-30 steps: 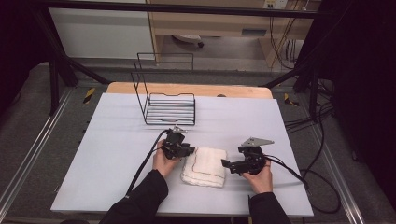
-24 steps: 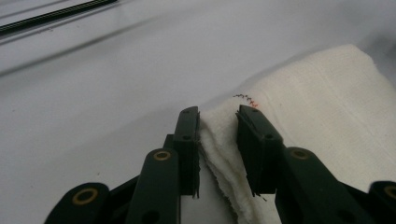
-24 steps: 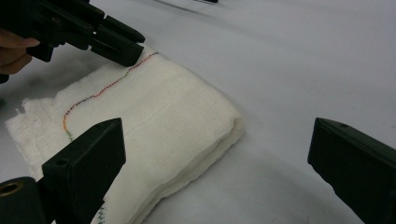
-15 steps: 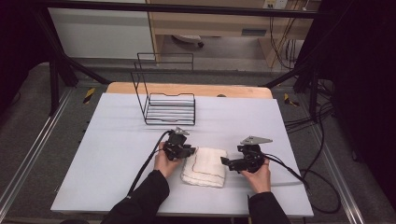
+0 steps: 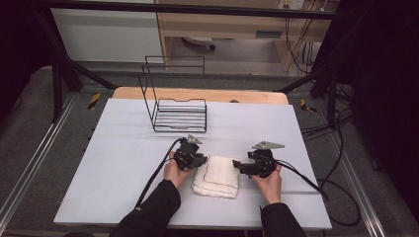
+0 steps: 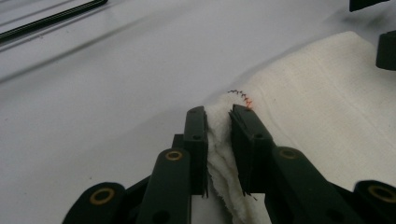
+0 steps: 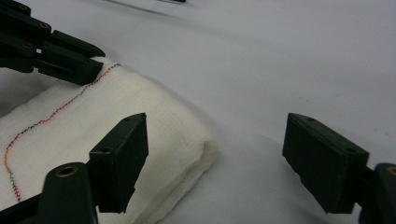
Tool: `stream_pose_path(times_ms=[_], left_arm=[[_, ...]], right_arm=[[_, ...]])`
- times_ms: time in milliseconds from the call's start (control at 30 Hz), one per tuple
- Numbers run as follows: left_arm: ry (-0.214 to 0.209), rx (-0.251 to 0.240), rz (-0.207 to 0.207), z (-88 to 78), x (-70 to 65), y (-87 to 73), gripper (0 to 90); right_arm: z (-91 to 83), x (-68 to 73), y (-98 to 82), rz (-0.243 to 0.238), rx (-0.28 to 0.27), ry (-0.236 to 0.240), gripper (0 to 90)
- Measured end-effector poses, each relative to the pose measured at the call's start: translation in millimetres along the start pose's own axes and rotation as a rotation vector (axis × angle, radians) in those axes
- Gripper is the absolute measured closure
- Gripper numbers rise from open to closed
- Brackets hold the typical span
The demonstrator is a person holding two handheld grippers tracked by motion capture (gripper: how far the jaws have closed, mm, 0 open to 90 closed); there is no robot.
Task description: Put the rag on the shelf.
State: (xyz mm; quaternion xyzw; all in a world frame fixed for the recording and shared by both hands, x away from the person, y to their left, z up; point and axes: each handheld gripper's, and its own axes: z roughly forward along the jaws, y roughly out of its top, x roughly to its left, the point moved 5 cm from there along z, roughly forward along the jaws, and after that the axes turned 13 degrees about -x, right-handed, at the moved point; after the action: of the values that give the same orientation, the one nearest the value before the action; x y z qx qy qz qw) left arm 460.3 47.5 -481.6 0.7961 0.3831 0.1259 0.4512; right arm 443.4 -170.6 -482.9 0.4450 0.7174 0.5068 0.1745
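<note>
A folded white cloth [image 5: 216,175] with a coloured stitched hem lies on the table between my two grippers. My left gripper [image 5: 201,160] is at the cloth's left edge. In the left gripper view its jaws [image 6: 218,114] have been closing and now pinch a bunched corner of the cloth [image 6: 327,93]. My right gripper [image 5: 238,165] is at the cloth's right edge, low over the table. Its jaws [image 7: 217,123] have just been closing but still stand wide apart. The cloth's [image 7: 93,121] rounded folded corner lies between them, untouched by the pads. The left gripper [image 7: 70,60] shows at the far corner.
A black wire rack [image 5: 180,114] stands upright at the back of the grey table top [image 5: 113,148], beyond the left gripper. A wooden board edge [image 5: 197,94] runs along the far side. Cables trail from both grippers toward the front and the right.
Both hands and the cloth stay in nearly the same spots. The right gripper has edged slightly toward the cloth's right edge.
</note>
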Motion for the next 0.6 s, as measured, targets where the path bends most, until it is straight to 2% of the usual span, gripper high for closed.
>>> stream_pose_path(times_ms=[100,367,600], left_arm=[[-0.003,0.0,0.005,0.2,-0.4,0.0,76.3],[-0.007,-0.003,0.011,0.3,-0.7,-0.2,76.7],[-0.009,-0.009,0.015,0.4,-0.5,-0.6,76.9]], right_arm=[[3.1,0.0,-1.9,0.012,0.014,0.0,31.9],[7.2,1.1,-4.5,0.0,0.024,0.014,46.9],[7.4,3.6,-6.0,0.005,0.026,0.031,55.3]])
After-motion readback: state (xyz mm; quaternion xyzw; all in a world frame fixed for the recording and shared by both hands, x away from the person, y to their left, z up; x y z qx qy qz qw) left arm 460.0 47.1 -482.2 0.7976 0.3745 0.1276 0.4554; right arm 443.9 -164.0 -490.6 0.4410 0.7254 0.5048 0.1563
